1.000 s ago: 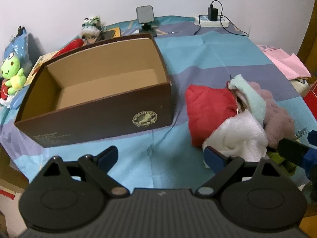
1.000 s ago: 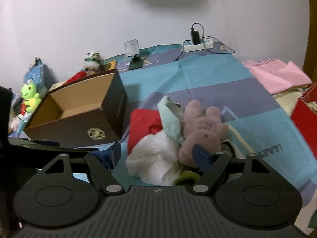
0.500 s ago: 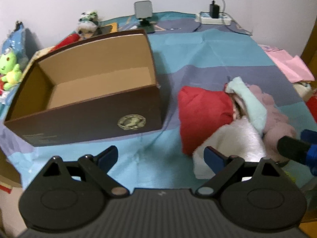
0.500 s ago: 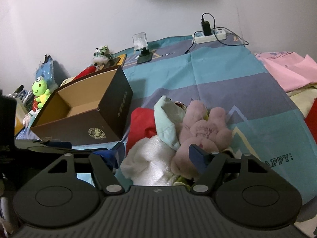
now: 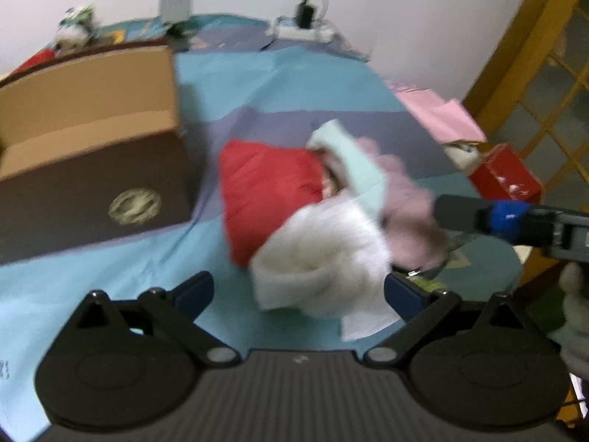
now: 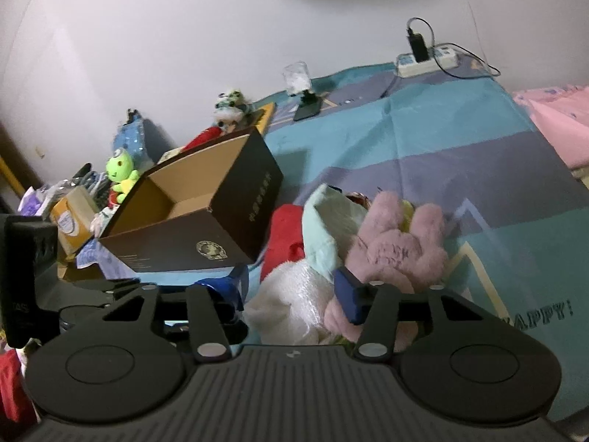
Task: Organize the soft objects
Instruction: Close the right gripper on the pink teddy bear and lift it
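Striped blue bedsheet point(image 6: 460, 140), flat with creases. Rigid brown cardboard box point(image 6: 206, 221), open-topped, left of the heap. Soft pile just beside it: smooth red cloth point(image 5: 265, 191), fluffy white towel point(image 5: 324, 265), furry pink plush point(image 6: 397, 246), mint cloth point(image 6: 324, 228) draped across. Left tool point(image 5: 298, 291) spread wide, swung right since a second ago, view smeared. Right tool point(image 6: 294, 287) narrower than before, closing round white fluff; grip impossible to confirm.

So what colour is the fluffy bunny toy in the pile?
Pale pink. The fluffy bunny toy shows best in the right wrist view.
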A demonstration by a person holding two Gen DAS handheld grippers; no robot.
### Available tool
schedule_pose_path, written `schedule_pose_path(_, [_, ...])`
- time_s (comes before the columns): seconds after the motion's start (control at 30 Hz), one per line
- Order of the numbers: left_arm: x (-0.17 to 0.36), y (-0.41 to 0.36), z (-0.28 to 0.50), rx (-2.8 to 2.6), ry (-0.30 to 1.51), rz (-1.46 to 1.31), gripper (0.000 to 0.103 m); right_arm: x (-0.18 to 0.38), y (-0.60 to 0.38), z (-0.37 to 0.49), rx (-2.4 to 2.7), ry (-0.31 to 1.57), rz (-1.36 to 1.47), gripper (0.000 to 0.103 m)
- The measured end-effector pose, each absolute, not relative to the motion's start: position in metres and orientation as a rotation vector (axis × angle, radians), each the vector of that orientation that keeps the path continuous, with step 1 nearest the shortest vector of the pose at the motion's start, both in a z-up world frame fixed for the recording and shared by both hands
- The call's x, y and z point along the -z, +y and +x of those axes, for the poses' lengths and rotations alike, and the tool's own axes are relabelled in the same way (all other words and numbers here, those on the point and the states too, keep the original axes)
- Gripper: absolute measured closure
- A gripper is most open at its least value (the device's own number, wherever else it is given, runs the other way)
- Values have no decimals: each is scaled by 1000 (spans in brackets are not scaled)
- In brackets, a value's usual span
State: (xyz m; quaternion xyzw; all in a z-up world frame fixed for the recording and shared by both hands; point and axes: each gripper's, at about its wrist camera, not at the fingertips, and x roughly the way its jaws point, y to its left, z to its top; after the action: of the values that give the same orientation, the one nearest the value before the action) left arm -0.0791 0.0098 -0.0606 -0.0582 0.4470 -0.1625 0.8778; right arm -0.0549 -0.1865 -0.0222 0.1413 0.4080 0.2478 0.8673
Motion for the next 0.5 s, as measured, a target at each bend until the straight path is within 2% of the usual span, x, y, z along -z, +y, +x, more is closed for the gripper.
schedule_pose_path(0.37, [31,-61,-76,622,777,8,9,44,-243,-30,-356,946,406,73])
schedule_pose_path(0.5, [42,-93,-60,684,815,52,20,59,-245,-28,-375,1005,460,73])
